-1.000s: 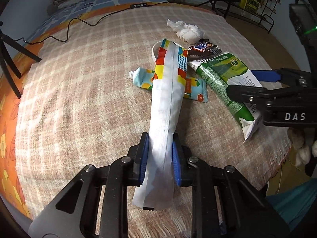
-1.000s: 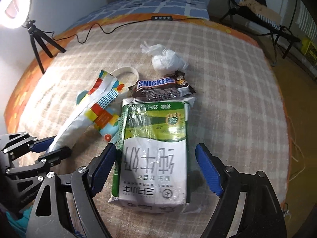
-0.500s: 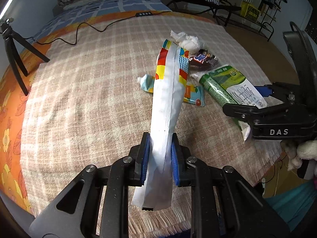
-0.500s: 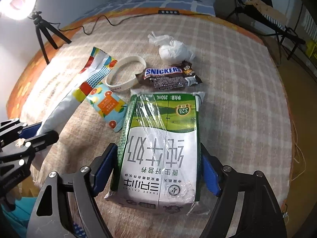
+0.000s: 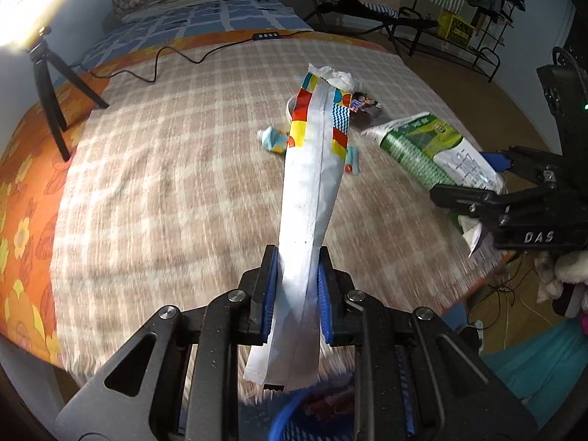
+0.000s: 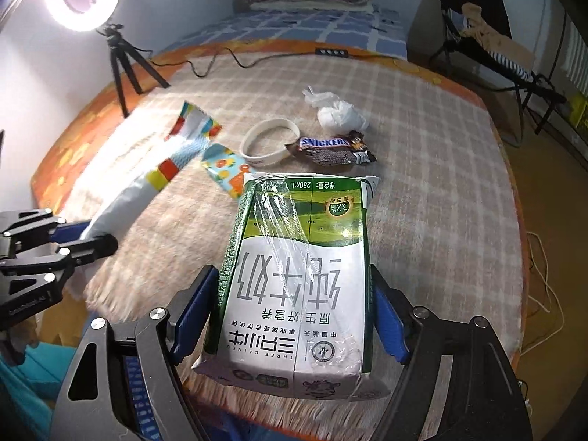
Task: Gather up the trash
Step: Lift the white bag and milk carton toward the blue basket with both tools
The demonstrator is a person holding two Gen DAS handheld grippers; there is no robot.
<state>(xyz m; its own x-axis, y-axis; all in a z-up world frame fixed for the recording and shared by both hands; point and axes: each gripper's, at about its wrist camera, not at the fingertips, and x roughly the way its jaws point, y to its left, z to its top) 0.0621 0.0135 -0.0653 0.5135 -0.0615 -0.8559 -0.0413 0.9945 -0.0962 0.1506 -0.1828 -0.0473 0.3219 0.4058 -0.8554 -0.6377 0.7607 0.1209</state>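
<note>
**Both tongs loaded, bin just under the left one**

The left gripper (image 5: 297, 290) pinches the long white snack wrapper (image 5: 312, 183) near its plain end, so the printed end juts forward, clear of the checked blanket (image 5: 165, 183); a blue basket (image 5: 294, 419) shows directly beneath these tongs, probably the drop point; the right gripper (image 6: 294, 316) clamps the green milk carton (image 6: 297, 275) across its 2 sides, a grip that suits a boxy pack, and holds it over the blanket's near edge; ahead of the carton lie the Snickers wrapper (image 6: 330, 149), a white wristband (image 6: 268, 141), crumpled tissue (image 6: 340, 115) and a patterned tube (image 6: 226, 169), seemingly awaiting collection.
</note>
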